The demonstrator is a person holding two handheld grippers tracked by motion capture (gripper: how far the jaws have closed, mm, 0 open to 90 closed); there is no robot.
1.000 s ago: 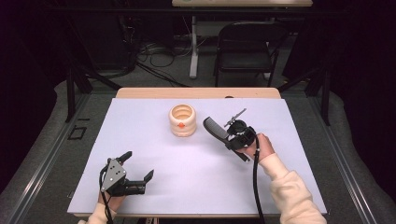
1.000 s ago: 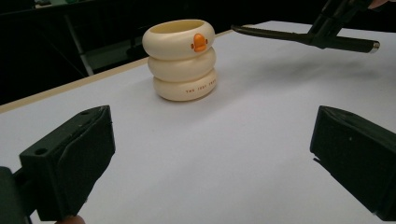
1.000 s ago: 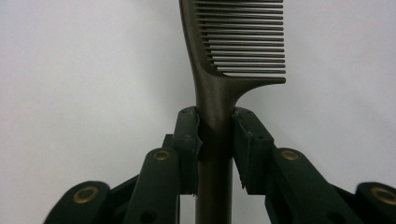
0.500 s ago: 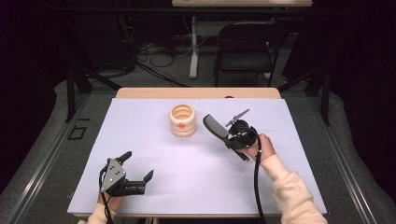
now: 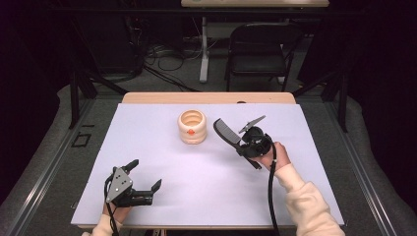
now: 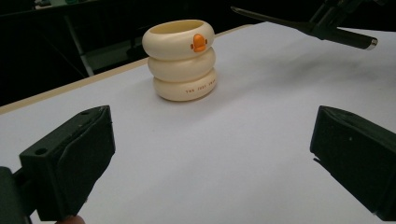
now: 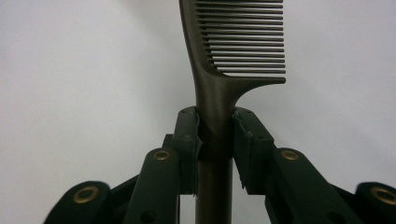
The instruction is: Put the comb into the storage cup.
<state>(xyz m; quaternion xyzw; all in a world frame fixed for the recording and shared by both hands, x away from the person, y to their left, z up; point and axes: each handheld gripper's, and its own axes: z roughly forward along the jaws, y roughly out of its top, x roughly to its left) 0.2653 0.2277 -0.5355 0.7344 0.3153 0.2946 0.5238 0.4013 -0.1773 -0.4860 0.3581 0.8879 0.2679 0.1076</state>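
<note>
Right gripper [image 5: 242, 142] clamped on a comb [image 5: 226, 132], left gripper [image 5: 145, 178] agape, over white table sheet [image 5: 206, 187]; dark room.

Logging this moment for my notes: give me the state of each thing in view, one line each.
Comb: clamped at its handle, off the table, teeth end towards the holder.
Ring-shaped holder: upright on the table, untouched; I can't see inside.
Right tongs: shut on the comb.
Left tongs: open, nothing between them, low over the table's near left.
Table: covered by a white sheet.
</note>
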